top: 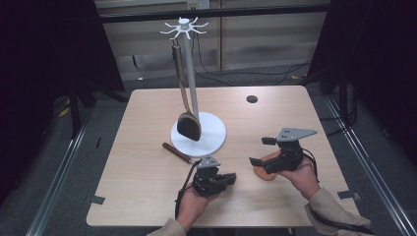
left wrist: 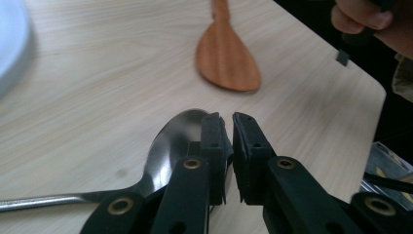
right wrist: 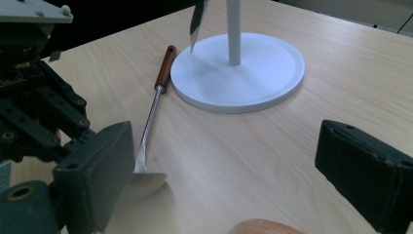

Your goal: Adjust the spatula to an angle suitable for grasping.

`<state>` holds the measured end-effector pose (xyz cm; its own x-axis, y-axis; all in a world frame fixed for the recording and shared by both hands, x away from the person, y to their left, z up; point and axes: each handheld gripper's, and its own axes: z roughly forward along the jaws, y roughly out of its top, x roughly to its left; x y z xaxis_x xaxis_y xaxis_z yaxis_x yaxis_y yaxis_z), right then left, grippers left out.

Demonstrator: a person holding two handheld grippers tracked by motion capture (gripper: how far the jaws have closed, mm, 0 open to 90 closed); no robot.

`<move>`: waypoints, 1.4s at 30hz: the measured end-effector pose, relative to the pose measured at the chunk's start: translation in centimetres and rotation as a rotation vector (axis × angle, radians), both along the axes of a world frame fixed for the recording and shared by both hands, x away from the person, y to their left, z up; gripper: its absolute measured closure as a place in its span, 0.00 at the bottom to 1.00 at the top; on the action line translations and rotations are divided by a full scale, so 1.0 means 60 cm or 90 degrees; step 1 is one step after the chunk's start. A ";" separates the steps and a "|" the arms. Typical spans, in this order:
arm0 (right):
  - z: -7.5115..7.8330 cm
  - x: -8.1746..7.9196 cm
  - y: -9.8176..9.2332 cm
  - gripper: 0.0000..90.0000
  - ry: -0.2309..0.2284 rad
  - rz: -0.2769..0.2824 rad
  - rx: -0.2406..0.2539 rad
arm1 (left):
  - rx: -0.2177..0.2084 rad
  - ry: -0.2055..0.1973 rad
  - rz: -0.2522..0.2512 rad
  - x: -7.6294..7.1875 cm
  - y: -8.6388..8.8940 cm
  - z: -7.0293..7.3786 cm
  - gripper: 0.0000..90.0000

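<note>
- Hanging kitchen tools on the white stand (top: pixel 198 133) looks like the job in hand: one dark-headed spatula (top: pixel 189 125) already hangs from a hook at the top of the pole, its head just above the round base.
- Next in line, I judge, is the metal spoon (left wrist: pixel 168 151) with the reddish-brown handle, lying flat on the table (top: pixel 147 147) with its handle end close beside the base and its bowl pointing toward the person.
- Right above that bowl sits the left gripper (left wrist: pixel 229 156); its jaws are nearly together with only a thin slit between the pads, and nothing is pinched in that slit. The spoon lies under and beside the left jaw, not gripped as far as I can tell.
- Over at the right, the right gripper (top: pixel 261 151) has its jaws spread wide with nothing between them, hovering over the wooden spatula (left wrist: pixel 226 56), which lies flat near the table's right side.
- To go on, the left jaws would need to part, drop either side of the spoon's neck or handle and close firmly; the thin, smooth stem lying flush on the wood could easily slip out.
- After that, the hole or loop at the handle end must meet a free hook.
</note>
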<state>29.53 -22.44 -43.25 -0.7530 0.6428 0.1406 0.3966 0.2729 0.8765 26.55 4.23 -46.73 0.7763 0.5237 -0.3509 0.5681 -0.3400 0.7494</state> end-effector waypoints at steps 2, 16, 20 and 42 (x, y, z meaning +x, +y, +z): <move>0.000 -0.003 -0.006 0.08 -0.002 -0.005 -0.001 | 0.002 -0.005 -0.013 -0.002 -0.011 0.000 0.92; 0.002 -0.004 0.001 0.13 0.039 -0.007 0.046 | -0.009 -0.065 -0.022 0.003 0.003 0.016 0.57; 0.002 0.009 0.020 0.14 0.068 -0.008 0.031 | -0.003 -0.089 0.024 0.008 0.034 0.024 0.41; -0.010 0.070 0.191 0.61 0.153 0.169 -0.117 | 0.018 -0.106 0.186 0.007 0.158 0.025 0.21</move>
